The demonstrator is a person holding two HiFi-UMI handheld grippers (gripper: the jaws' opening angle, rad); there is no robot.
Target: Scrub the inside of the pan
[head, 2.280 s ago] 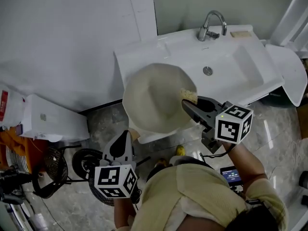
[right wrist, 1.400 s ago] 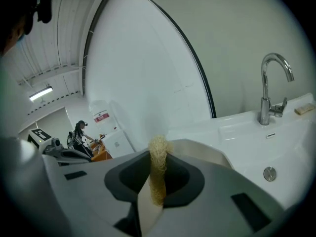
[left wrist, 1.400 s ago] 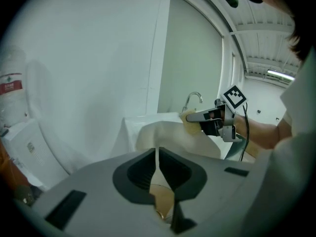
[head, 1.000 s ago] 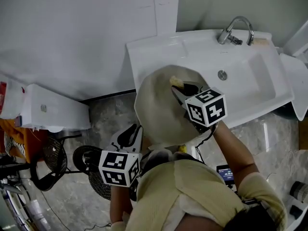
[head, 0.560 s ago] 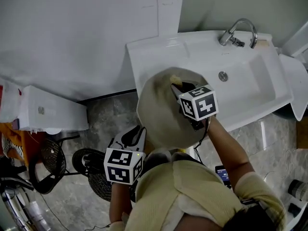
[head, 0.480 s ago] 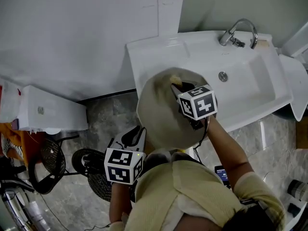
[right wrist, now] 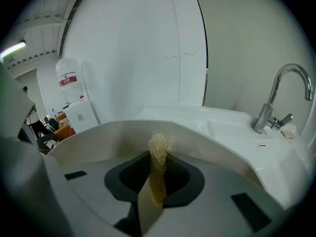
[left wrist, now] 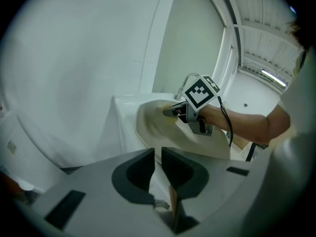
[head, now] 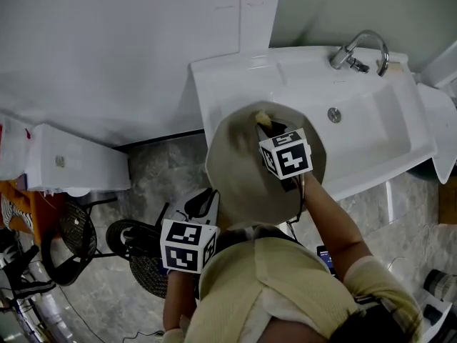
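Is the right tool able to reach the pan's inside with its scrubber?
Probably yes. The right tool is inside the pan, holding the scrubber close to its far wall, with nothing in between.

White panel wall on the left, grey-green wall behind the white sink, and a white upright strip where the two meet. Chrome tap at the sink's back edge, drain mid-basin. Floor is grey marbled tile. White cabinet against the panel wall (black wire-grille fan beside it on the floor). Strip light overhead.
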